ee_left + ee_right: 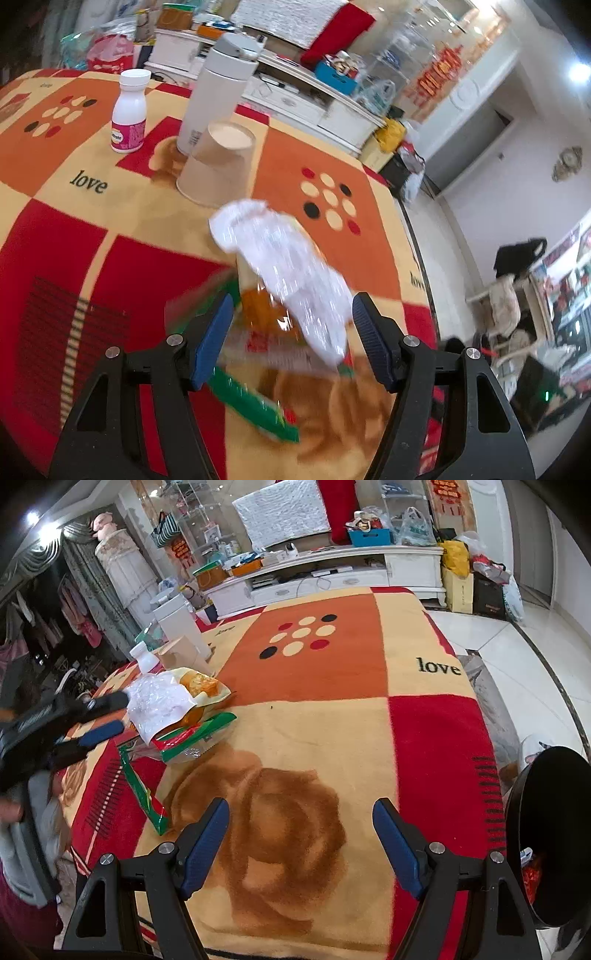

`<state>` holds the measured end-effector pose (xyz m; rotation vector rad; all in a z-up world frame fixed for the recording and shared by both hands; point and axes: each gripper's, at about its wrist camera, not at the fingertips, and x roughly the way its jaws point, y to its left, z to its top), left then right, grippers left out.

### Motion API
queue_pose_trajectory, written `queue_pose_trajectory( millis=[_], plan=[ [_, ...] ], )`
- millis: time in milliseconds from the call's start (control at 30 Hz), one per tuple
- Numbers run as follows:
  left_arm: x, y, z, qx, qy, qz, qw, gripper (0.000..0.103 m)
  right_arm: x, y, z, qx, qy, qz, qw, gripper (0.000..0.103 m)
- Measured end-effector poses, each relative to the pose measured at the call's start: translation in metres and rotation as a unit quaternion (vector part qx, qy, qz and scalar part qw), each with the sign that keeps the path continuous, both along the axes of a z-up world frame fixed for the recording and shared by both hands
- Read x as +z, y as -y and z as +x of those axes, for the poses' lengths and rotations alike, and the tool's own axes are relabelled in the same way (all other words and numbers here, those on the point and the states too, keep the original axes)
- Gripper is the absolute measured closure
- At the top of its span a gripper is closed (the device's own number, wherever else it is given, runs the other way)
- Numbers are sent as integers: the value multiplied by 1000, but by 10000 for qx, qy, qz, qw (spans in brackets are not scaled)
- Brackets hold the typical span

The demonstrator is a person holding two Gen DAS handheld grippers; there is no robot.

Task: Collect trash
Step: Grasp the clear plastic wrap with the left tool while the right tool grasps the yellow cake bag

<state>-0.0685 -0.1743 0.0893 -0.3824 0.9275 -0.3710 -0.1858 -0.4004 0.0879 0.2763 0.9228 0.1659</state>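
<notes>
A: Entry: your left gripper point(293, 332) has its blue-padded fingers spread wide, low in the left wrist frame. Between them lies the trash: a crumpled white clear-plastic wrapper point(291, 269) heaped on a green, red and orange snack packet point(258, 402). The frame is motion-blurred, so I cannot tell whether either pad touches the heap.

B: And from your right wrist view?

A: The same wrapper point(159, 701) and snack packet point(192, 734) sit at middle left on the red, orange and cream patchwork blanket point(314, 716), with your left gripper point(105, 714) coming in from the left edge, fingers apart, tips at the heap.

B: Your right gripper?

A: Your right gripper point(301, 840) sits at bottom centre, fingers wide apart, nothing between them, over a brown rose print. A round black bin point(550, 834) sits at the right edge.

B: Other items?

A: Upper left of the left wrist frame: an upturned brown paper cup point(218, 162), a tall white flask point(218, 92) just behind it, and a small white bottle with a pink label point(129, 114) to their left.
</notes>
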Motion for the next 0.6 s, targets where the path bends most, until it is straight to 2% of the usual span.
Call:
queue_pose_trajectory(
  millis=[200,233,300,333,367,500,600],
  plan=[
    [-12,-6,27,313,-215,-418,9984,38,-3,-3,4,35,-45,2,10000,25],
    [-14,-6,29,314,-203,-450,9983,42,-4,-3,5,39,-55,5,10000,25],
    [-16,-5,31,265,-169,-448,9985,69,-5,-4,8,48,-84,7,10000,25],
    [-16,-5,31,228,-168,-465,9985,69,-6,-5,9,51,-98,6,9999,25],
    [-16,-6,30,183,-146,-510,9984,76,-7,-6,11,57,-109,6,9999,25],
    [-5,-17,20,45,-17,-730,9973,78,-5,-13,17,133,-102,10,9999,25],
    [14,-31,7,-123,108,-871,9961,82,0,-22,24,236,-56,16,9997,25]
  ],
)
